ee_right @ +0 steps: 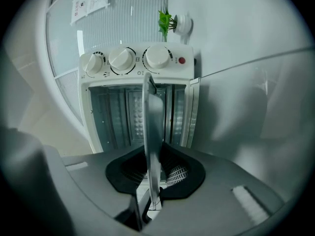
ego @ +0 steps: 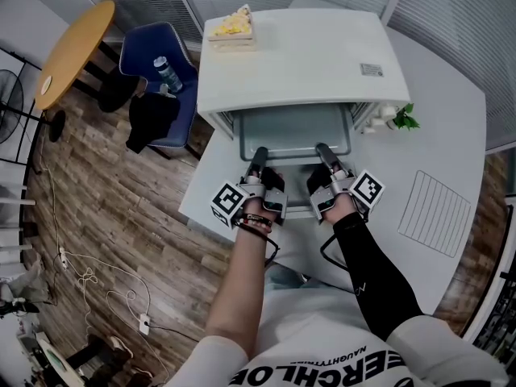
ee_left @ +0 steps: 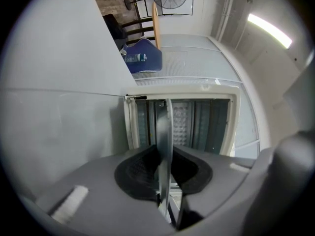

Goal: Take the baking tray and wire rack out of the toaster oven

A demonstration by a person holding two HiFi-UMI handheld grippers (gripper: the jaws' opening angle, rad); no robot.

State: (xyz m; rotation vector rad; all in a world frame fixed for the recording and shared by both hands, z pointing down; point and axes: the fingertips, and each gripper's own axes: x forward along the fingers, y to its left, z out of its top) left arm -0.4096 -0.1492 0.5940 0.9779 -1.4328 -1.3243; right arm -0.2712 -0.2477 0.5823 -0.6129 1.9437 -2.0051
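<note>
Gripping item: baking tray (ego: 294, 131), grey metal, held by its near rim with both tools. Left tool (ego: 260, 153) is clamped on the rim's left portion and right tool (ego: 322, 150) on its right portion. Each gripper view shows the thin rim pinched between the dark pads (ee_left: 140, 173). The two-point hold is judged deliberate, keeping the wide tray level and square to its slot while it slides. Position: the tray lies ahead of both tools, drawn partly out of the toaster oven (ego: 306, 63); how much remains inside cannot be told. Oven: white, standing on the worktop (ego: 455, 127) directly ahead of the tools, with three knobs (ee_right: 125, 59) in sight beyond the right tool. Wire rack (ego: 435, 214): a pale ruled rectangle lying flat on the worktop, well to the right of the right tool, is probably this item, though the identification is not certain. Stage, as judged: tray withdrawal under way, not complete. Sundries: a small green plant (ego: 403, 119) ahead and right of the right tool, beside the oven; a yellow object (ego: 232, 27) on the oven top, far ahead of the left tool.
</note>
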